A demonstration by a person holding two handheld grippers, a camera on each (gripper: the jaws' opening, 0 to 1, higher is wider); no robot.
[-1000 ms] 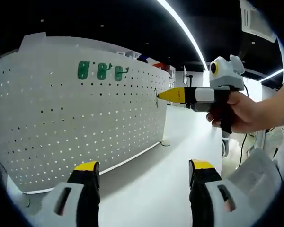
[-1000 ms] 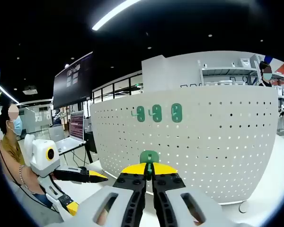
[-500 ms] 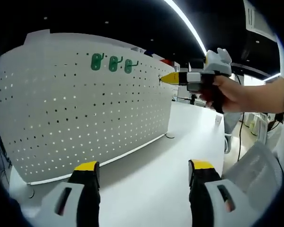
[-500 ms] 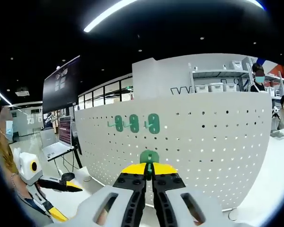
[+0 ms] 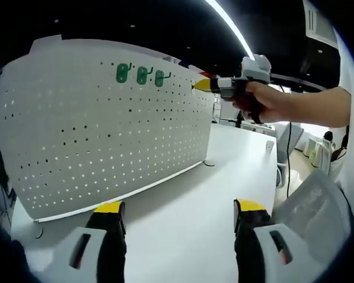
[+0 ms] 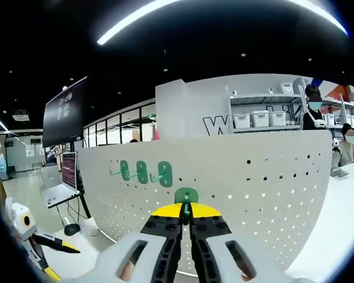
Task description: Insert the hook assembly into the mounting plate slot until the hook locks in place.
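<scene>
three hooks point(image 5: 141, 75) side by side, seemingly high on the pegboard point(image 5: 94, 135).

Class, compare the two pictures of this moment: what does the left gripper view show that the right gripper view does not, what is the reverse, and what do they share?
Left gripper view alone: a person's hand holding the right gripper, and the left gripper's jaws standing wide apart above the white table.

Right gripper view alone: the green hook pinched between the right gripper's closed jaws, shelving with bins, and a dark screen.

Both: the white pegboard carrying three green hooks.
</scene>
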